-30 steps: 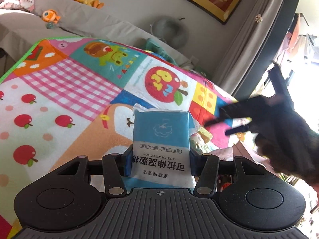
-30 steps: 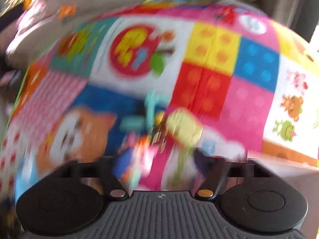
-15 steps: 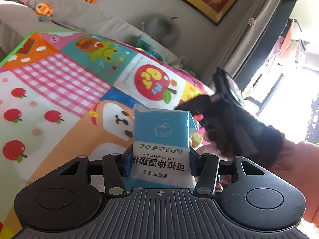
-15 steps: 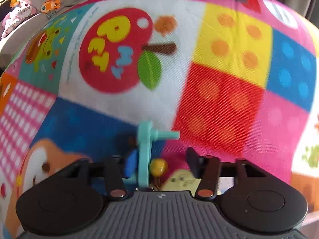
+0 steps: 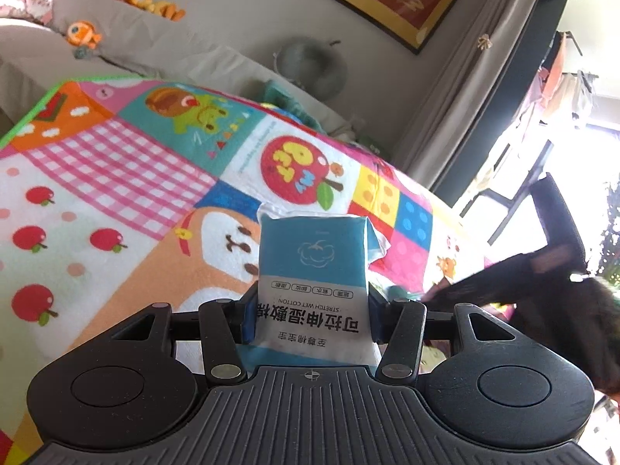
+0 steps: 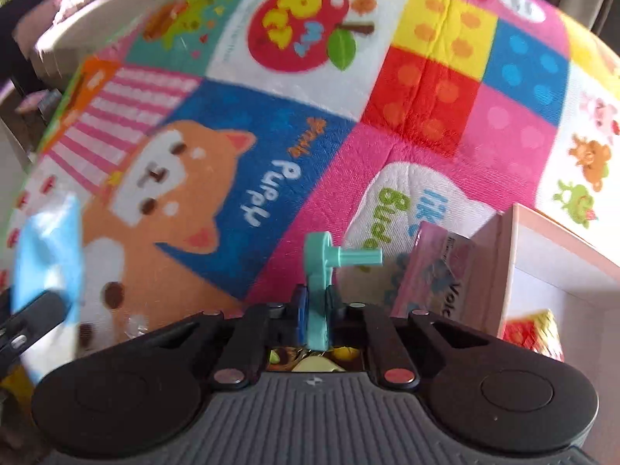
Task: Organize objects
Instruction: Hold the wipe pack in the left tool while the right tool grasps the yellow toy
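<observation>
We see a patchwork cartoon play mat [image 5: 128, 178] spread before a beige sofa [image 5: 162, 50]. Our left tool [image 5: 308, 310] clamps a blue wet-wipe pack [image 5: 313, 271] above the mat. Our right tool [image 6: 316, 310] is pinched tight on a teal plastic crank toy [image 6: 321, 271], left of a pink box [image 6: 542, 271] cut off at the frame edge.

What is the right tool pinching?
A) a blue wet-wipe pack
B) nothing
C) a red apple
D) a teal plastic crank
D: in the right wrist view the right tool is shut on the teal crank, whose handle sticks out to the side; the wipe pack is in the left tool.
</observation>
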A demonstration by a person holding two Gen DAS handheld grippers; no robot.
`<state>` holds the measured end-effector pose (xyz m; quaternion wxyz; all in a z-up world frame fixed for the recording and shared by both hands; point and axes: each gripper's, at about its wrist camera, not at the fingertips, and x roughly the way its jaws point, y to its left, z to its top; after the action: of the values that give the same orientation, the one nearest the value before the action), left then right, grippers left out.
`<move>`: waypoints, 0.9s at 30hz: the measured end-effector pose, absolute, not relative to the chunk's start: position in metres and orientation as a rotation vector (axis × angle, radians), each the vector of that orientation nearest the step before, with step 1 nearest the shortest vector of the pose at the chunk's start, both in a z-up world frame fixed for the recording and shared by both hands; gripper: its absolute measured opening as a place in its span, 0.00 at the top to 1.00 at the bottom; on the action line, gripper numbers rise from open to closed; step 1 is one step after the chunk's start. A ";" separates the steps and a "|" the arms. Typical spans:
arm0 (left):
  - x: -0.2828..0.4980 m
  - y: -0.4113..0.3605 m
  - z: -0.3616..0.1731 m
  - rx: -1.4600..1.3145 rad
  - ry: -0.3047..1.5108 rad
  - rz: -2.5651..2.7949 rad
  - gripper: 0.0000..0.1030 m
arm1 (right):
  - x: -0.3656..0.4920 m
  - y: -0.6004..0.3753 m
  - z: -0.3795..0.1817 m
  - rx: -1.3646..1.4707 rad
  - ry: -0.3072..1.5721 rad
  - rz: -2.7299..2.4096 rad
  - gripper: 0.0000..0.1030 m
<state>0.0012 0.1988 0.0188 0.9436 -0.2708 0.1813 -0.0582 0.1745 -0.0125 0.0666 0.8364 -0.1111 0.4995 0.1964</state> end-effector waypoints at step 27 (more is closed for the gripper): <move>-0.098 0.128 0.065 -0.325 0.460 -0.044 0.46 | -0.005 -0.102 0.066 -0.088 0.756 0.493 0.56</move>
<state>-0.0982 0.1275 0.0652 0.9604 -0.1601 0.2269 -0.0216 -0.0051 -0.1024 0.0659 0.8990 -0.0423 0.3652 0.2379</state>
